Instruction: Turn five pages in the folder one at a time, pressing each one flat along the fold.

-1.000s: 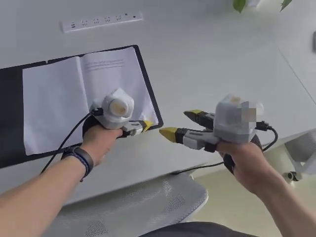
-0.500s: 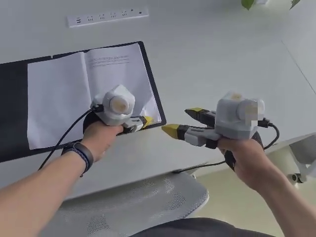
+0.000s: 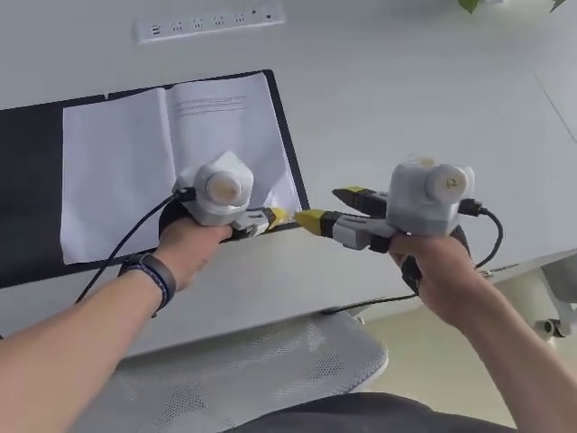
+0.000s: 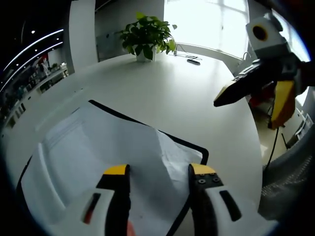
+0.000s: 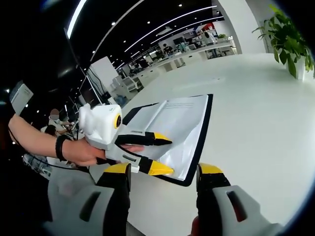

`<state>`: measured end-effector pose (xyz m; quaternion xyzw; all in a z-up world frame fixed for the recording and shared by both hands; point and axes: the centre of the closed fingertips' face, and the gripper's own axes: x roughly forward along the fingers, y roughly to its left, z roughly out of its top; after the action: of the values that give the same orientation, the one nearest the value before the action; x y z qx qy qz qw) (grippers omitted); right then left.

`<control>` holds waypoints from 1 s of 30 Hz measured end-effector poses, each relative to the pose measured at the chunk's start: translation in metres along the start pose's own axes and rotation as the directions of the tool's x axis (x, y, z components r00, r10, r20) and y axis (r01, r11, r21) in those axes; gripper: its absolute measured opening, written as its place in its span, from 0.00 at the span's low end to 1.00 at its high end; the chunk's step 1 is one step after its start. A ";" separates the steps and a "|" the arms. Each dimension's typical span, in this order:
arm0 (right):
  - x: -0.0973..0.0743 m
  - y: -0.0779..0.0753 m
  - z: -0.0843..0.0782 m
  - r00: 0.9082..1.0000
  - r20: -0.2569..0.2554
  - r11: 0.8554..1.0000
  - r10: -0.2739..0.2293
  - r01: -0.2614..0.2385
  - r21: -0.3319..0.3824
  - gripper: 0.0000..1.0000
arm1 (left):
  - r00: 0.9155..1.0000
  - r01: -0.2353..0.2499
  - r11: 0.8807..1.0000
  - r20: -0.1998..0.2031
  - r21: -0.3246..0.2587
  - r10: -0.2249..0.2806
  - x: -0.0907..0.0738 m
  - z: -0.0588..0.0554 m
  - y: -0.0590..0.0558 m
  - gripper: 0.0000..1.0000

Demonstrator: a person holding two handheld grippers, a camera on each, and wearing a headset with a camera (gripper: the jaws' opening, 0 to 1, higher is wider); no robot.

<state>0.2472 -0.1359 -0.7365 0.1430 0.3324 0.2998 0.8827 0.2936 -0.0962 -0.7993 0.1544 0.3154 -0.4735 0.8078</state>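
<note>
Directly below left gripper (image 3: pixel 271 218): corner of folder (image 3: pixel 124 155); right gripper (image 3: pixel 329 207) beside.

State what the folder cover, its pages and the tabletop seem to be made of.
Folder cover: black and matte, probably plastic or faux leather, with a thin dark edge. Pages: white paper, thin sheets, printed lines on one. Tabletop: smooth white, likely laminate, with a faint sheen.

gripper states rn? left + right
Left gripper: open, holding nothing, jaws spread over the folder page's near corner.
Right gripper: open, holding nothing, just off that same corner.
</note>
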 end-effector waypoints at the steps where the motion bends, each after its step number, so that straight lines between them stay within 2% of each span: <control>1: 0.004 0.000 0.002 1.000 0.004 1.000 0.008 -0.008 0.011 0.51 | 1.000 0.000 1.000 -0.001 0.000 0.000 0.000 0.000 0.000 0.47; 13: 0.042 -0.011 0.011 0.999 -0.002 0.997 0.048 -0.048 0.060 0.47 | 1.000 -0.002 1.000 -0.005 -0.005 0.002 0.000 0.000 0.000 0.47; 17: 0.055 -0.021 0.013 0.999 0.011 0.992 0.048 -0.049 0.115 0.43 | 1.000 -0.001 1.000 -0.004 -0.009 0.001 0.001 0.000 0.001 0.47; 21: 0.066 -0.023 0.016 0.997 0.035 0.982 0.071 -0.076 0.171 0.39 | 1.000 -0.005 1.000 -0.003 -0.016 0.005 0.001 0.000 0.001 0.47; 27: 0.077 -0.022 0.016 0.995 0.034 0.975 0.091 -0.096 0.201 0.32 | 1.000 -0.009 1.000 -0.002 -0.021 0.009 0.001 0.000 0.001 0.47; 30: 0.082 -0.023 0.011 0.995 0.018 0.972 0.095 -0.096 0.213 0.30 | 1.000 -0.009 1.000 -0.003 -0.024 0.009 0.001 0.001 0.001 0.47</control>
<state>0.3137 -0.1029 -0.7798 0.2539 0.3522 0.3040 0.8480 0.2952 -0.0967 -0.7997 0.1465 0.3214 -0.4658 0.8113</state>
